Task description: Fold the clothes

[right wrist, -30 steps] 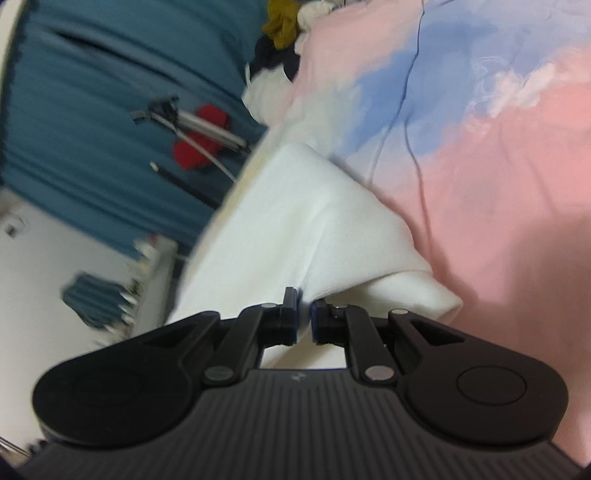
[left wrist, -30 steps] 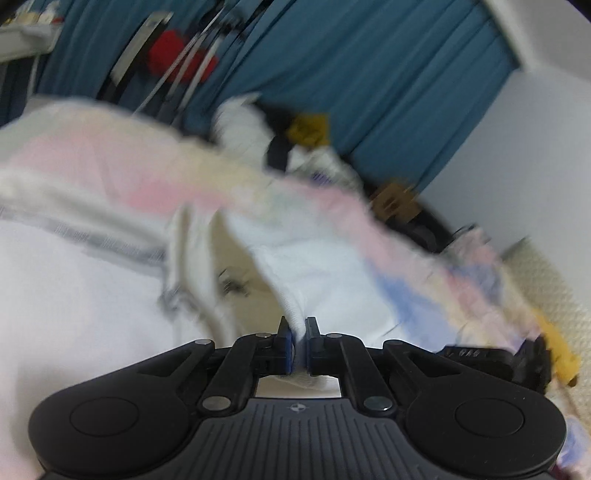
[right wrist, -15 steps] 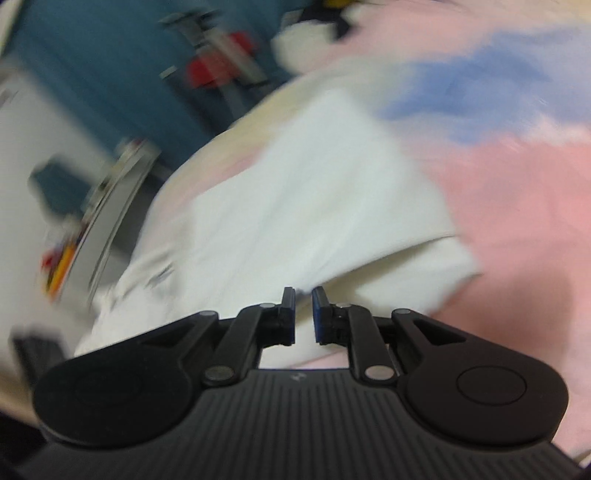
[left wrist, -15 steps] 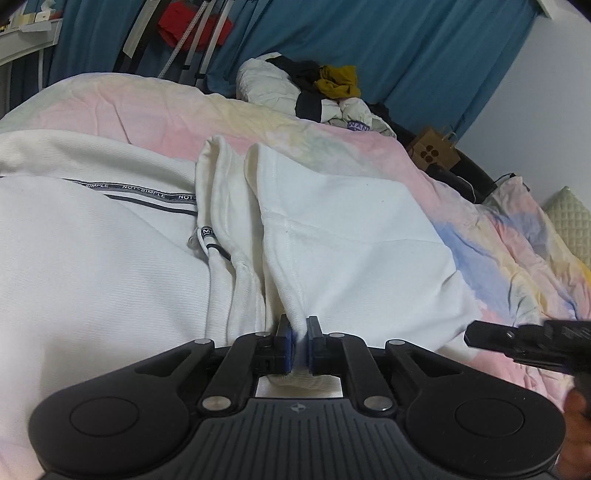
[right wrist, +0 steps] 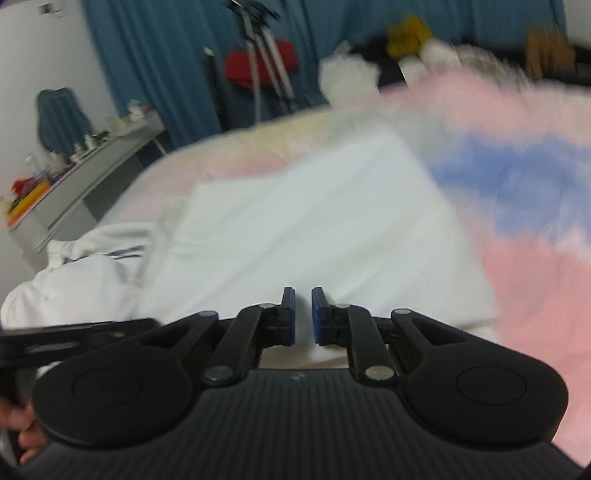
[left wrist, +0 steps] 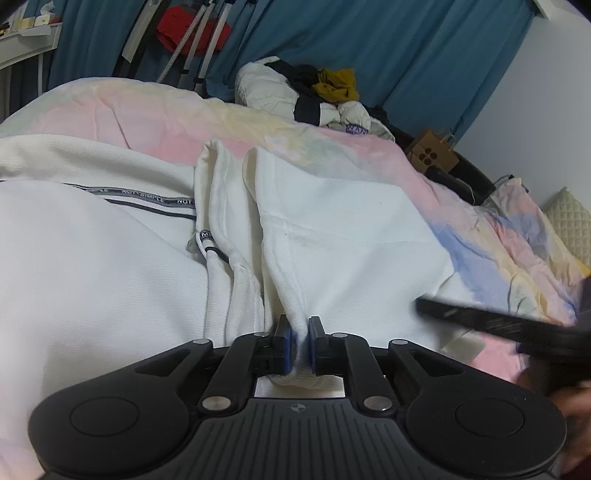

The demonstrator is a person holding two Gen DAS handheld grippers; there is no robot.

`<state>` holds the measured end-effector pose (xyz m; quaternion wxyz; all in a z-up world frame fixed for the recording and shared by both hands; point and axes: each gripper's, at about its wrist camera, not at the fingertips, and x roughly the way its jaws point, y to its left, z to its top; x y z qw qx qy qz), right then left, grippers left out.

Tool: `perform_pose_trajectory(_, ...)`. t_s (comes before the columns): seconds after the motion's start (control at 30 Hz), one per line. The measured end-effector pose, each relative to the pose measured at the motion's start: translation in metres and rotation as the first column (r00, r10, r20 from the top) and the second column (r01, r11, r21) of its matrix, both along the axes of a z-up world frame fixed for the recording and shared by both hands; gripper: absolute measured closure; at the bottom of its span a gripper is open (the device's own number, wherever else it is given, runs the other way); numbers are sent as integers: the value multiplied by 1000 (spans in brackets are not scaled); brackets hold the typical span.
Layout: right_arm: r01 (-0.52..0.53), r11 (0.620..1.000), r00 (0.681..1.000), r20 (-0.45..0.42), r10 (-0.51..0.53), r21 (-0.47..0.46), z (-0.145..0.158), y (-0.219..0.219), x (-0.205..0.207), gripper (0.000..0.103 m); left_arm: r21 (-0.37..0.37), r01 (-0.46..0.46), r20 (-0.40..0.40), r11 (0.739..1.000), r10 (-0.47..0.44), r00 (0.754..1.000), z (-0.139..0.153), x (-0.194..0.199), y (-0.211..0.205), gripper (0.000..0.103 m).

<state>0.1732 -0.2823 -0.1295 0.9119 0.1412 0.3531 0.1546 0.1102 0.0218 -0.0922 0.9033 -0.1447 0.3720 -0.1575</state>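
A white hooded sweatshirt (left wrist: 110, 266) lies spread on the pastel bedspread (left wrist: 155, 114). One part is folded over into a flat white panel (left wrist: 351, 229). My left gripper (left wrist: 298, 341) is shut on the hem edge of this sweatshirt. In the right wrist view the same white sweatshirt (right wrist: 295, 229) lies flat ahead, blurred. My right gripper (right wrist: 303, 314) hovers over its near edge with jaws slightly apart and nothing between them. The right gripper also shows as a dark blur in the left wrist view (left wrist: 498, 325).
A heap of other clothes (left wrist: 306, 92) sits at the far side of the bed. Blue curtains (left wrist: 369, 44) hang behind, with a drying rack and red cloth (left wrist: 188, 29). A cardboard box (left wrist: 432, 155) and a pillow (left wrist: 569, 221) are at the right. A grey shelf (right wrist: 85, 177) stands left.
The left gripper has laid the sweatshirt part down and stays shut on it. The right gripper let go of the white cloth, opened slightly and swung round towards the left gripper.
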Motion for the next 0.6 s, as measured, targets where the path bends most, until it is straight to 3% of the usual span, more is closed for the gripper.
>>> perform_pose_trajectory(0.07,28,1000,999,-37,-27,5,-15,-1,14,91,1,-6,8,1000,6,1000,5,-6,3,86)
perform_pose_trajectory(0.23,45,999,998,-33,-44,29,-20,0,12,92,-19,-65,9,998,66,998,29,-37,26,76)
perform_pose_trajectory(0.37,46,998,998,-36,-45,36,-20,0,12,92,-18,-146,1,989,146,989,49,-65,54,48)
perform_pose_trajectory(0.47,45,998,998,-37,-44,34,-16,-1,13,92,-37,-246,-76,969,242,967,55,-79,85,21)
perform_pose_trajectory(0.6,47,999,998,-37,-46,28,-14,-1,11,92,-163,-383,-209,909,347,914,42,-90,137,12)
